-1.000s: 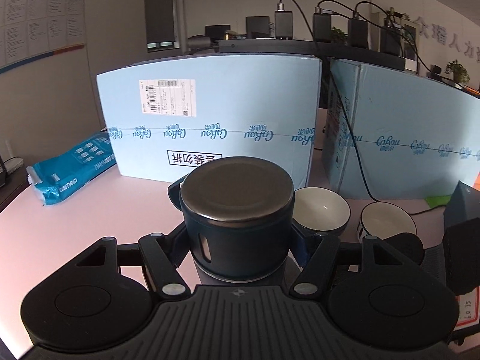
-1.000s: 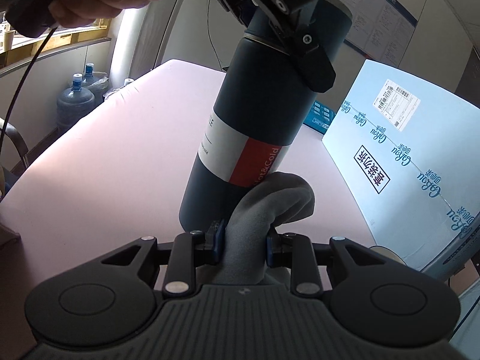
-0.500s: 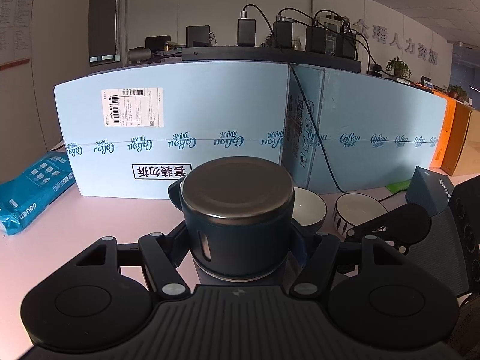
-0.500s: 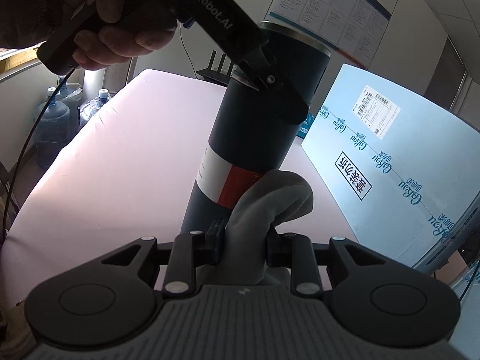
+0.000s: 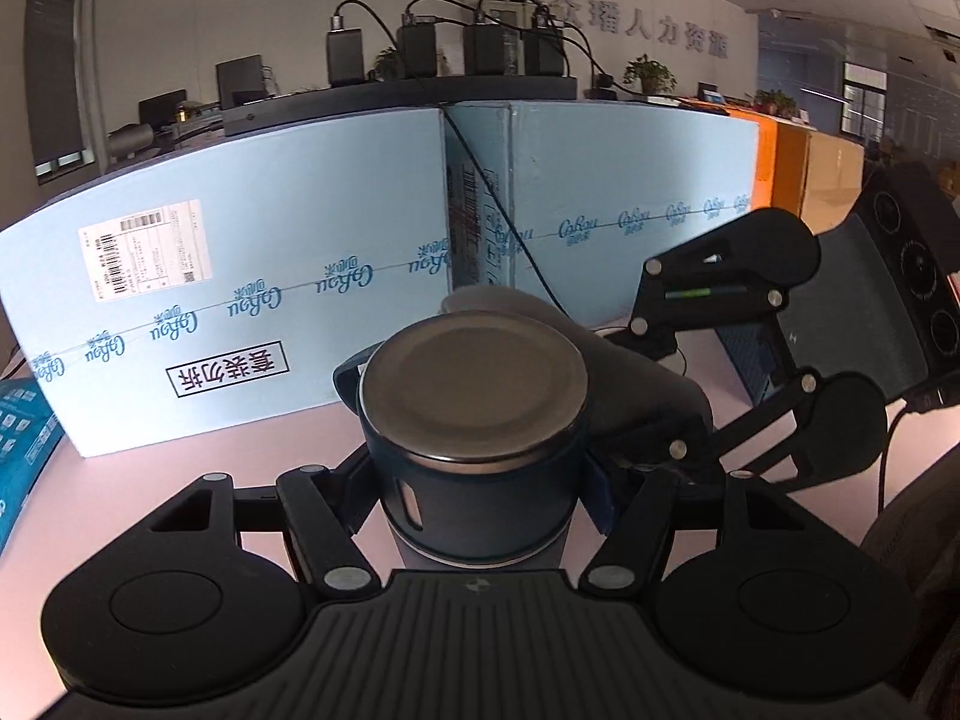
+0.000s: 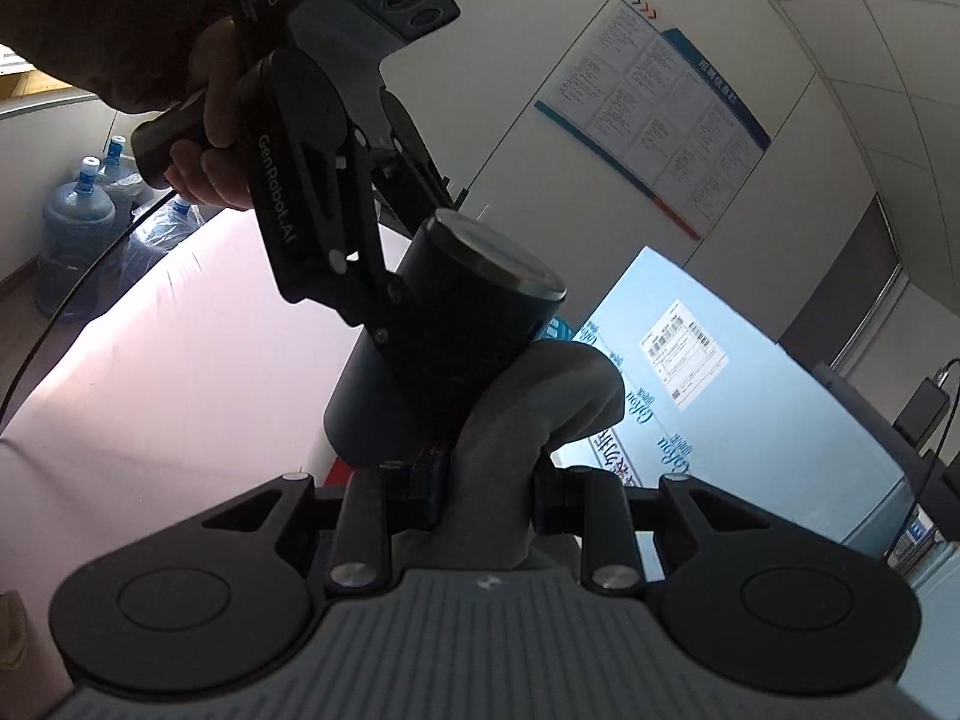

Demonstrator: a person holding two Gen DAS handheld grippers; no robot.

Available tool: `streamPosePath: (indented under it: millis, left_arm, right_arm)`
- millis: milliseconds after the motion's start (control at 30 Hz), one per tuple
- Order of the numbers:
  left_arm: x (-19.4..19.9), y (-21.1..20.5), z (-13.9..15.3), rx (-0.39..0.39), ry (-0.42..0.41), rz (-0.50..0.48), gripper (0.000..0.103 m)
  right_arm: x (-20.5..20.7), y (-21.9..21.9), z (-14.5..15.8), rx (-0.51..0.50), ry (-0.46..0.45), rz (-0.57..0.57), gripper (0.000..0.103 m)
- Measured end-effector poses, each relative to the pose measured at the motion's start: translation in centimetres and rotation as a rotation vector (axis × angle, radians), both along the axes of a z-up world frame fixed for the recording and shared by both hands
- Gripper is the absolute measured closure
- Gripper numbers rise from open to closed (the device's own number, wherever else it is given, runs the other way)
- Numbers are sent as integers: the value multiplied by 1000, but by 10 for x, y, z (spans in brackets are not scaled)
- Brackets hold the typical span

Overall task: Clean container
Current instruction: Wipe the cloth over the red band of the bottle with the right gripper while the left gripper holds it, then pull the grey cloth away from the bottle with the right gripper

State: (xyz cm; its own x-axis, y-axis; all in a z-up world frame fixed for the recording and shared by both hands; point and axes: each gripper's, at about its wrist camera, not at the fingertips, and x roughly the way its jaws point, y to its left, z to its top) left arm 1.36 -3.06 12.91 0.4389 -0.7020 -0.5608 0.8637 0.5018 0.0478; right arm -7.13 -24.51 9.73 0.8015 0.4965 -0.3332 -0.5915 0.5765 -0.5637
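A dark blue insulated bottle [image 5: 474, 420] with a steel-topped cap is held just below the cap by my left gripper [image 5: 480, 480], which is shut on it. In the right wrist view the bottle [image 6: 432, 360] hangs tilted above the pink table, cap toward the upper right. A person's hand [image 6: 198, 138] holds the left gripper [image 6: 384, 306]. My right gripper [image 6: 489, 498] is shut on a grey cloth [image 6: 528, 408] bunched against the bottle's upper side, close under the cap. From the left wrist view the cloth [image 5: 636, 384] and right gripper [image 5: 660, 387] lie right of the cap.
Light blue cardboard boxes [image 5: 240, 300] stand as a wall along the pink table [image 6: 150, 390]. A blue packet [image 5: 18, 438] lies at the left edge. Large water jugs [image 6: 72, 228] stand on the floor beyond the table. Orange and brown boxes [image 5: 804, 174] continue to the right.
The bottle has tilted over and the left view has swung right, losing the bowls. The cloth in my right gripper has risen from the red label up to just under the cap.
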Motion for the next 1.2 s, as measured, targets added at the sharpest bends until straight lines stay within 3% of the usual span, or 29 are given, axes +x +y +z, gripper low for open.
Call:
streamPosePath:
  millis: [167, 700, 767, 900, 1033, 1200]
  left_arm:
    - [2, 1, -1, 0, 1, -14, 41]
    - [-10, 5, -7, -72, -31, 67, 41]
    - [-10, 5, -7, -79, -32, 76, 41]
    - [-9, 4, -8, -89, -32, 86, 41]
    - [-10, 2, -8, -89, -37, 89, 41]
    - [-12, 2, -9, -97, -35, 98, 41]
  right_arm:
    - [-1, 2, -3, -48, -34, 2, 74]
    - [21, 19, -81, -90, 294, -107, 74]
    - [26, 20, -80, -66, 323, -127, 74]
    - [18, 21, -78, -17, 387, -155, 47]
    - [3, 17, -78, 47, 451, -192, 45]
    - [-4, -3, -72, 291, 565, -298, 43]
